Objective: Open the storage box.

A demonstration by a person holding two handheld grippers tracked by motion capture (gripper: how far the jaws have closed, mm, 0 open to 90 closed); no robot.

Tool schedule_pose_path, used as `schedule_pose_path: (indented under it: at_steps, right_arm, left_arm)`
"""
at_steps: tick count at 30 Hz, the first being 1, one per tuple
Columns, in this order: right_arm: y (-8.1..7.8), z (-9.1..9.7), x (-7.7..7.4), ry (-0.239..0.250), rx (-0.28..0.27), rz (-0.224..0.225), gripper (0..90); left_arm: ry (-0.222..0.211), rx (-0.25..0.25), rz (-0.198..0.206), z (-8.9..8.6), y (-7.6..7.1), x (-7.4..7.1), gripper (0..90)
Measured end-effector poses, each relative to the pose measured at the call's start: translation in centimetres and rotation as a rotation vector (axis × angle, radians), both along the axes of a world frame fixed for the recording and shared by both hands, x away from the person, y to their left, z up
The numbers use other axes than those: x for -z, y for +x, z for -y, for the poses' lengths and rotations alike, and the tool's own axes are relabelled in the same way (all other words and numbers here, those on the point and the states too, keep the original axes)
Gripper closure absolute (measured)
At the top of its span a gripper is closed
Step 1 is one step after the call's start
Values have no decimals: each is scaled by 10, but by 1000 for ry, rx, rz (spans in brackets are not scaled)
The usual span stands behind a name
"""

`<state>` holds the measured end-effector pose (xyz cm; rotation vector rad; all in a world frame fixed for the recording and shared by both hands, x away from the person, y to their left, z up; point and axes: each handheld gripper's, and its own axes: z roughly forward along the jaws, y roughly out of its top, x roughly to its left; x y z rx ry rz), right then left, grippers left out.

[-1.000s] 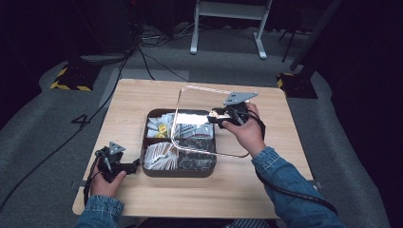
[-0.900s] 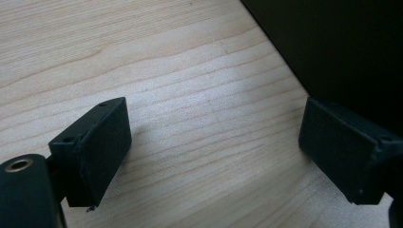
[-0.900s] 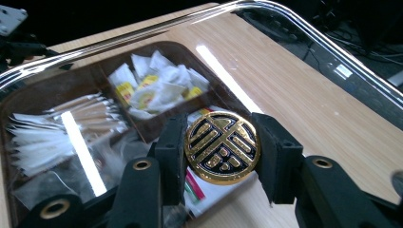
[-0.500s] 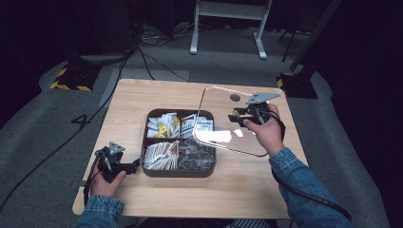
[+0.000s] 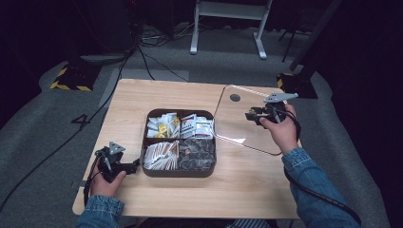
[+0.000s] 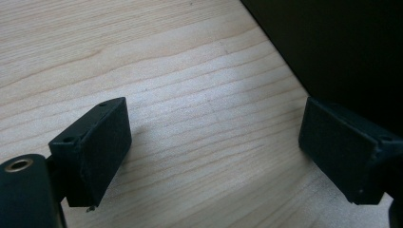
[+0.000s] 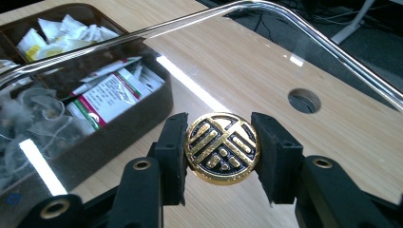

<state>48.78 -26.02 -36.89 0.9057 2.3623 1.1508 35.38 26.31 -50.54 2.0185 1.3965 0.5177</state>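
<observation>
Dark carpeted floor and cables surround a light wooden desk. At the desk's centre sits a dark compartmented tray filled with sachets and tea bags; white and yellow packets are seen in the far compartments, paper sachets at near left, dark bags at near right.

Right gripper: held in the person's right hand to the right of the tray, above the desk's right part. Its jaws are pinched on a round black-and-gold knob, which is fixed to a clear glass lid. The lid is seen lifted off the tray and carried beside it, tilted, its near-left edge close to the tray's right wall; whether that edge rests on the desk cannot be told. Through the glass, a round cable hole in the desk is visible.

Left gripper: held low at the desk's near-left, just beside the tray's left wall. Its jaws are spread wide with nothing but bare wood between them; the tray's dark wall is seen next to one jaw.
</observation>
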Motion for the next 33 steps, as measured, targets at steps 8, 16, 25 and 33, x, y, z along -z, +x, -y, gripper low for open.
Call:
schedule_pose_path:
  at_steps: [8, 16, 25, 33]
  right_arm:
    - [3, 18, 1, -4, 32, -3, 588]
    - [6, 32, 13, -37, 58, -25, 588]
    - [12, 42, 36, -51, 83, -67, 588]
    - [17, 44, 60, -50, 88, -93, 588]
  left_arm:
    - [0, 0, 0, 0, 0, 0, 108]
    - [0, 0, 0, 0, 0, 0, 108]
    - [0, 0, 0, 0, 0, 0, 108]
    - [0, 0, 0, 0, 0, 0, 108]
